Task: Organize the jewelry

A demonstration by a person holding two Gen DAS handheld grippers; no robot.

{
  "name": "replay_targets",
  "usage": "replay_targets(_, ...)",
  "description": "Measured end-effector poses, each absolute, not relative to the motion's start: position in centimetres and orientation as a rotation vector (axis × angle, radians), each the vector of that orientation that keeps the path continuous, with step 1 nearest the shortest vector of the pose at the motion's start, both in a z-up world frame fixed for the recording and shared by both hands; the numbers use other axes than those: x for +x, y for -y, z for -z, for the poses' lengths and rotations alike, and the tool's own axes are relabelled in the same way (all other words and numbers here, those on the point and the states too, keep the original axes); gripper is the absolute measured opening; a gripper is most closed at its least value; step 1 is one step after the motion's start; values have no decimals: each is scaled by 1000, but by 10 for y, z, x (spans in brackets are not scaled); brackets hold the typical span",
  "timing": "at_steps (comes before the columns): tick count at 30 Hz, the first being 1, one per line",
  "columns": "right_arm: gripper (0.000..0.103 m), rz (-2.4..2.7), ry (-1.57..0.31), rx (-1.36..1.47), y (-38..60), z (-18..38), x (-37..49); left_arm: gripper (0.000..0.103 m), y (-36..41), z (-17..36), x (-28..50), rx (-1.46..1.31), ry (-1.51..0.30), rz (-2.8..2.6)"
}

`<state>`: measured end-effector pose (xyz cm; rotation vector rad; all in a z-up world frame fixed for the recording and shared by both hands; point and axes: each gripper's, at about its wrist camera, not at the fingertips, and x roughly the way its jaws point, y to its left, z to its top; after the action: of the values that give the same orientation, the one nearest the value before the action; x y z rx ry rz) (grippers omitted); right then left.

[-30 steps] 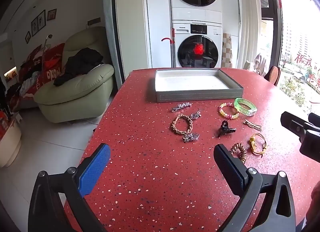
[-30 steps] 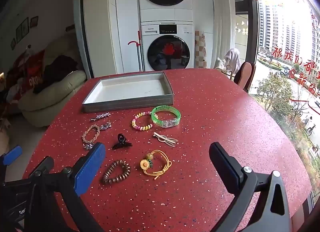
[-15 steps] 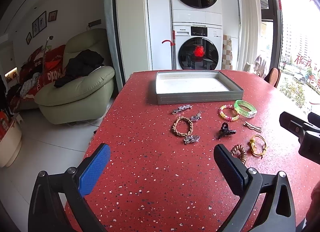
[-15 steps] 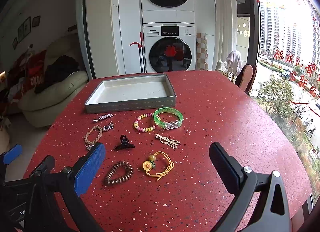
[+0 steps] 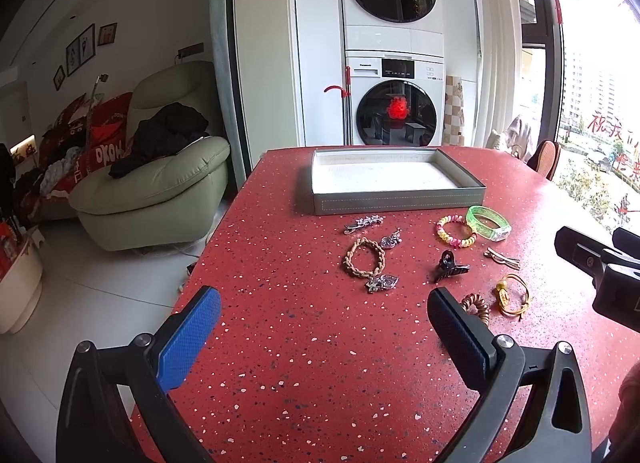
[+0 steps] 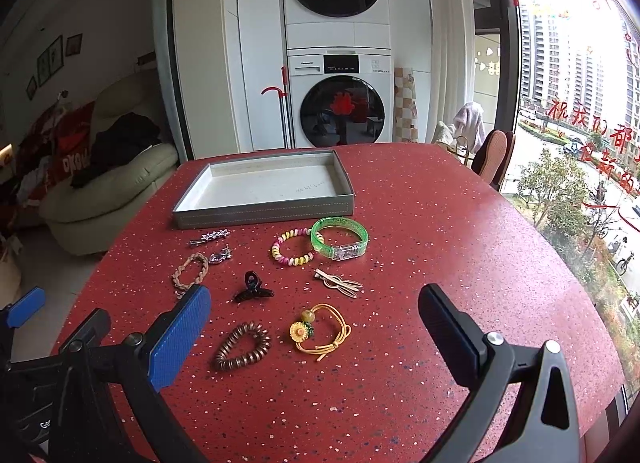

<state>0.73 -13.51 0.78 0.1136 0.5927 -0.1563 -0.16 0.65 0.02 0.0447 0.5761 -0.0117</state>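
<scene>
Two claws hang above the red speckled bench (image 6: pixel 460 223), both spread wide with nothing between their fingers. The left claw (image 5: pixel 324 327) is over bare bench near the near-left edge; the right claw (image 6: pixel 316 327) is over the near end of the jewelry scatter, and in the left wrist view its body shows at the right border.

Just ahead of the right claw lie a brown coil hair tie (image 6: pixel 242 346) and a yellow cord bracelet (image 6: pixel 322 329) with a small flower, side by side but apart. Beyond them sit a black claw clip (image 6: pixel 253 288) and a gold hair clip (image 6: pixel 339 283). To the left, a braided tan bracelet (image 5: pixel 364 257) has one silver charm (image 5: pixel 382 283) touching its near edge and another at its far edge. Farther back come a silver star clip (image 6: pixel 210 237), a pink-and-yellow beaded bracelet (image 6: pixel 292 249) and a green bangle (image 6: pixel 340 241); the bangle and the beaded bracelet touch.

At the far end stands a grey tray (image 6: pixel 264 213) with a pale lining, low-walled, with one undivided compartment. Nothing lies inside it; every piece is on the bench in front of its near wall, the star clip and green bangle nearest to it.

Behind the bench stand a stacked washer and dryer (image 5: pixel 394 99); a green armchair (image 5: pixel 160 183) sits to the left.
</scene>
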Motion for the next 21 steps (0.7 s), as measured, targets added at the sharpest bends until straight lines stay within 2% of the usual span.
replay_targets(21, 103, 147, -582, 116, 132, -8, 7, 103, -8, -5, -2, 40, -567, 11)
